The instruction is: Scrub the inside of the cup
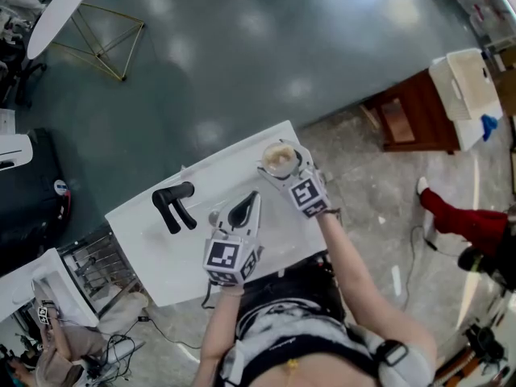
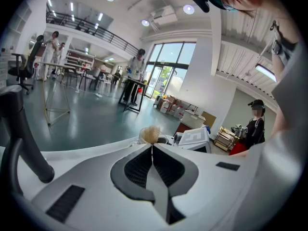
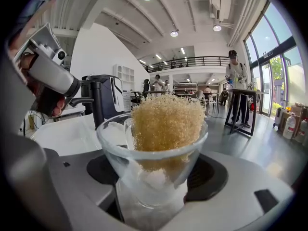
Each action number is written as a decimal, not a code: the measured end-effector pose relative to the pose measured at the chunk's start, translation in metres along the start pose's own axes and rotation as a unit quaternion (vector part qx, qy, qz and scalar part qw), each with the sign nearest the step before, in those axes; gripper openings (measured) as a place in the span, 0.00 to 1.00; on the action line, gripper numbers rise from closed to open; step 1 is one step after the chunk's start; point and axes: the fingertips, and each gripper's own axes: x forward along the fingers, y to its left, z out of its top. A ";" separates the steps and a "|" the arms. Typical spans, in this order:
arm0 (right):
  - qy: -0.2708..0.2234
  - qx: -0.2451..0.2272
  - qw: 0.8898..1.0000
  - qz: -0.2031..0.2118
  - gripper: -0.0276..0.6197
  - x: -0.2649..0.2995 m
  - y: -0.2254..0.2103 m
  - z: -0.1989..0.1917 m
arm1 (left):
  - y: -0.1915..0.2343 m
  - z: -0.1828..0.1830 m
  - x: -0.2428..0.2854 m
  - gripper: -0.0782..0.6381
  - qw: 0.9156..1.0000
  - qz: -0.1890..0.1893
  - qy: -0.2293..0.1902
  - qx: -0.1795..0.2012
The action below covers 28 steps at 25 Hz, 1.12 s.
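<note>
The right gripper (image 1: 285, 168) is grasping the glass cup (image 3: 153, 170). In the right gripper view the cup's tapered wall sits between the two dark pads, which look to be meeting the glass low down, near its narrow base. In the head view the cup is at the far edge of the white table (image 1: 205, 176), close to the corner. A tan mesh scrubber (image 3: 166, 124) fills the bowl and stands above the rim, with something pale, perhaps foam, under it.

The left gripper (image 2: 152, 147) is clenched on nothing. Its jaws meet in a thin seam, and it hovers over the table just short of the cup.

The step in hand seems to be steadying the cup so the scrubber can be worked. To do it well, the right gripper's hold should be firm but low, as the sloped glass could slip upward out of a squeeze. The left gripper must open, take the scrubber by its exposed top and twist it against the wall all round. It should press downward rather than sideways, so the cup is not levered off the table's edge.
</note>
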 end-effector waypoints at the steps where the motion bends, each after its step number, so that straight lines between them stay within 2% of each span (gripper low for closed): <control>1: 0.001 -0.001 1.000 0.004 0.65 -0.001 0.004 0.000 | 0.000 0.000 -0.001 0.12 1.000 0.000 -0.001 0.001; 5: 0.004 -0.020 1.000 0.021 0.64 -0.011 0.020 0.002 | -0.001 0.002 -0.006 0.12 1.000 0.002 -0.006 0.007; 9: -0.017 -0.009 0.999 0.029 0.64 -0.021 0.032 0.014 | -0.003 0.007 -0.010 0.12 1.000 -0.001 -0.012 0.007; 15: -0.016 -0.015 0.999 0.032 0.65 -0.042 0.048 0.031 | -0.004 0.016 -0.022 0.12 1.000 0.000 -0.023 0.017; 23: -0.007 -0.044 0.999 0.030 0.65 -0.069 0.070 0.042 | -0.014 0.037 -0.044 0.14 0.998 -0.008 -0.041 0.052; 25: -0.010 -0.046 0.998 0.032 0.65 -0.075 0.075 0.046 | -0.018 0.038 -0.048 0.18 0.997 -0.013 -0.038 0.059; 28: -0.015 -0.052 0.998 0.035 0.65 -0.084 0.080 0.055 | -0.025 0.044 -0.054 0.19 0.997 -0.022 -0.039 0.068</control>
